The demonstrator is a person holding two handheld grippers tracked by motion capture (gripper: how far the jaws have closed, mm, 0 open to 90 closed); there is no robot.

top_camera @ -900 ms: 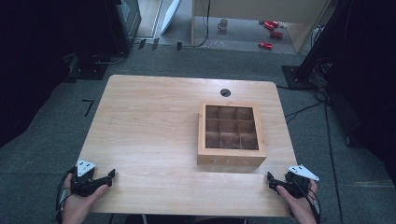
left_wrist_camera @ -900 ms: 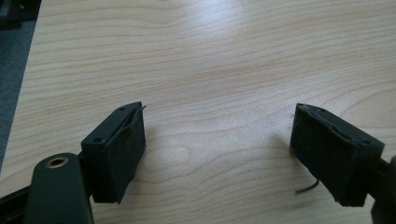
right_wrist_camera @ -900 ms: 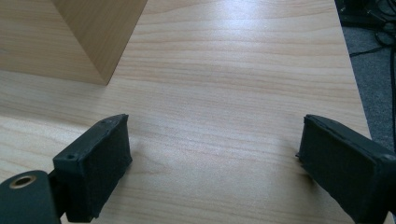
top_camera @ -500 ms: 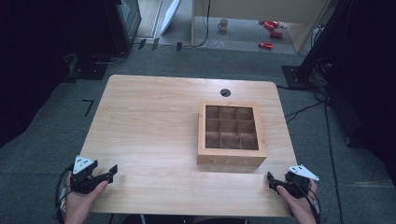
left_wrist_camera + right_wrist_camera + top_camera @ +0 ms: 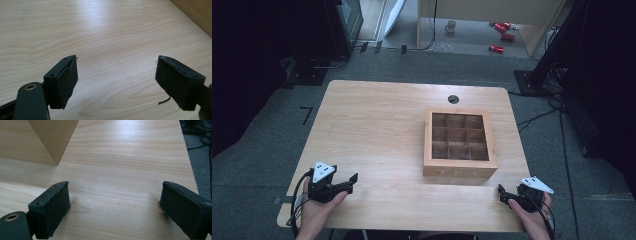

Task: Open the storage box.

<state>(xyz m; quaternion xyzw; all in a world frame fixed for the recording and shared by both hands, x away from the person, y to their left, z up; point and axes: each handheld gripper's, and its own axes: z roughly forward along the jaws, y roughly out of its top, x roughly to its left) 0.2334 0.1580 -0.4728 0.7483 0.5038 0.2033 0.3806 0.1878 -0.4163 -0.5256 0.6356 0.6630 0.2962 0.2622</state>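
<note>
- Wooden compartment box [image 5: 460, 145] sits on the table [image 5: 377, 130], right of centre, a little toward the far edge. Nothing else stands on the tabletop.
- Box footprint close to square, slightly longer front to back; its near wall faces the person squarely.
- Right gripper [image 5: 503, 192] rests near the table's near right corner. The box lies ahead of it and a little to its left, near but apart. In the right gripper view a near bottom corner of the box [image 5: 50, 140] shows at upper left, with bare tabletop between it and the jaws.
- Left gripper [image 5: 351, 181] rests at the near left, well apart from the box, which lies ahead and off to its right. In the left gripper view a sliver of box wall [image 5: 197, 12] shows at the top right corner.
- Judgement: the right hand [image 5: 532, 215] is clearly the nearer one; a reach to the box from there is short, forward and slightly inward.
- Tool state: both grippers have jaws spread wide, nothing between the pads, in each gripper view.
- Count: one box, nine compartments in three rows of three, all looking empty from the high view; two grippers; one round cable hole [image 5: 453, 99] in the table beyond the box.
</note>
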